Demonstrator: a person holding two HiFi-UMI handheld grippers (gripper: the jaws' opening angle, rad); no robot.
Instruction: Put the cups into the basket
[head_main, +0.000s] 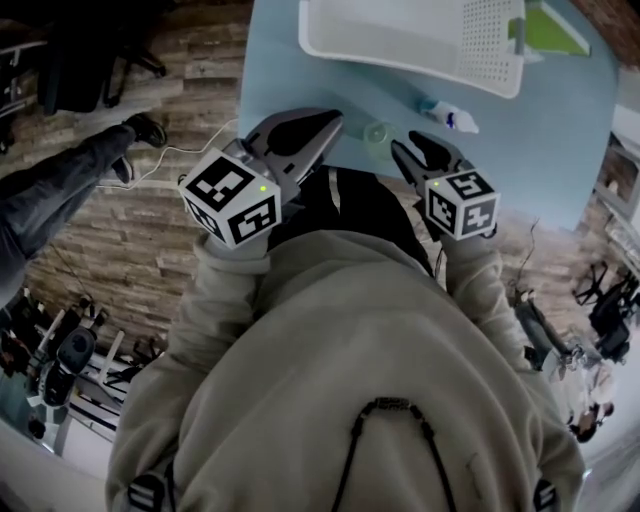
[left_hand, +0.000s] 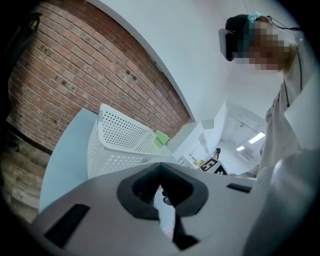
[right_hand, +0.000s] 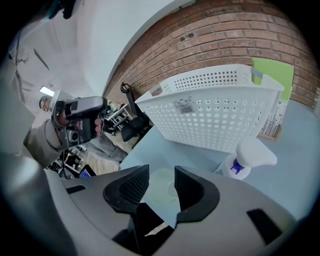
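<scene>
A: Where do we find the cup (head_main: 380, 132)?
B: Near the table's (head_main: 560, 150) front edge, just ahead of our right gripper (head_main: 410, 142), whose jaws are wide and empty. Our left gripper (head_main: 325, 125) is closed and farther off, and the basket (head_main: 480, 60) lies beyond.

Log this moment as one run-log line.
phase: cup not yet picked | right gripper: open, cup on table ahead between its jaws, not gripped | left gripper: shut, empty | basket: beyond cup

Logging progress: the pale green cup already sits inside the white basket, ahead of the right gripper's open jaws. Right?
Not inside. The cup sits on the blue table, outside the white basket, ahead of the open jaws of the right gripper; the right gripper view shows it.
</scene>
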